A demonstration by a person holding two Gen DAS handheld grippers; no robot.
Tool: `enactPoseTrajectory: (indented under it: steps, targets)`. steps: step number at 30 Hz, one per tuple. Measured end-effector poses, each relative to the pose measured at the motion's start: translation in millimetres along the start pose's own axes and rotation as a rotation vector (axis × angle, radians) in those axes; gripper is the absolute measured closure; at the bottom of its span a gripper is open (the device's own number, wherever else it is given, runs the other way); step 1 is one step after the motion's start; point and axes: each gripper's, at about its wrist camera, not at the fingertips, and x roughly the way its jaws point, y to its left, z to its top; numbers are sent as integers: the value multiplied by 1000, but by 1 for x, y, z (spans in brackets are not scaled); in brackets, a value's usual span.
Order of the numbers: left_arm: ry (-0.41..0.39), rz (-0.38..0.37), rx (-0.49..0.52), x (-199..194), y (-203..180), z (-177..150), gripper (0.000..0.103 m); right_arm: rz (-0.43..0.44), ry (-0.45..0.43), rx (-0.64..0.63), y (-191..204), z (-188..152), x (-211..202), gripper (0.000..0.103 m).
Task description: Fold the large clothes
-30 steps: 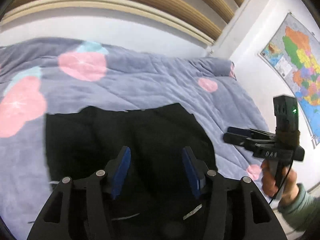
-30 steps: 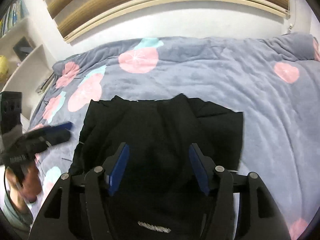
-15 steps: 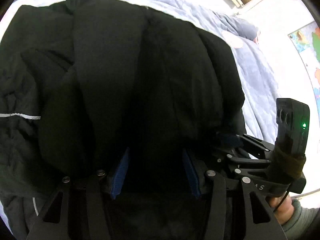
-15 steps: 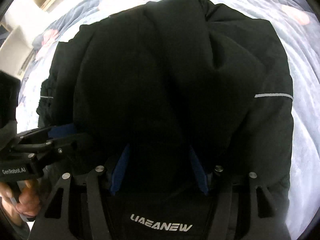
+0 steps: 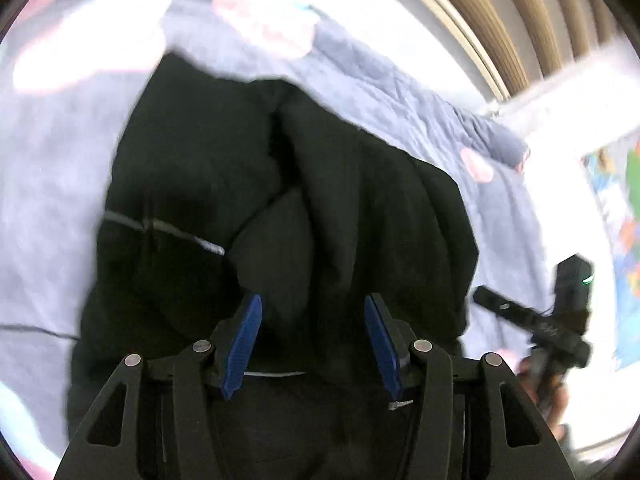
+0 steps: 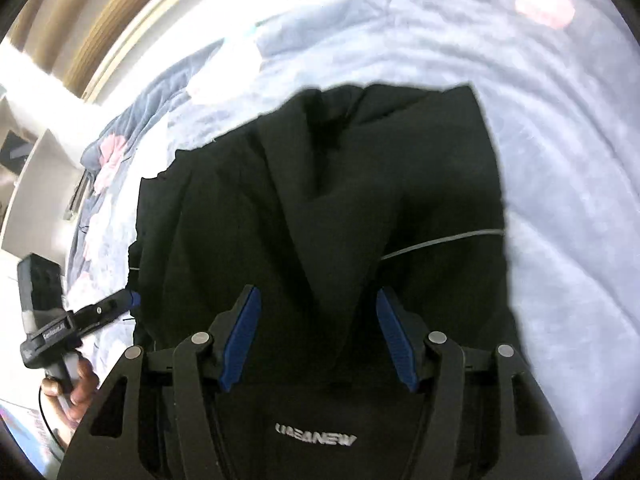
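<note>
A large black jacket with thin white stripes lies folded on a grey-blue blanket with pink spots. It also shows in the right wrist view, with a white logo near its front edge. My left gripper is open and empty above the jacket's near edge. My right gripper is open and empty above the jacket too. Each gripper shows in the other's view, the right one beside the jacket's right edge, the left one by its left edge.
The blanket covers the bed on all sides of the jacket. A slatted wooden headboard runs along the back. A map hangs on the right wall. Shelves stand at the left.
Both grippers have pulled back and up from the jacket, which they were pressed close against half a second ago. The jacket now lies folded smaller than a second ago.
</note>
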Motion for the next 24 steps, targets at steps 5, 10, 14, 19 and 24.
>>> enactPoseTrajectory:
  steps: [5, 10, 14, 19, 24]
  targets:
    - [53, -131, -110, 28, 24, -4, 42, 15, 71, 71, -3, -4, 35, 51]
    - [14, -72, -43, 27, 13, -4, 88, -52, 18, -45, 26, -7, 17, 90]
    - [-89, -135, -64, -12, 8, 3, 91, -20, -59, -65, 43, -12, -31, 92]
    - [-111, -67, -50, -27, 13, 3, 91, -21, 3, -74, 46, -35, -18, 92]
    - [33, 122, -31, 32, 34, -13, 89, -85, 134, -69, 35, -60, 48, 92]
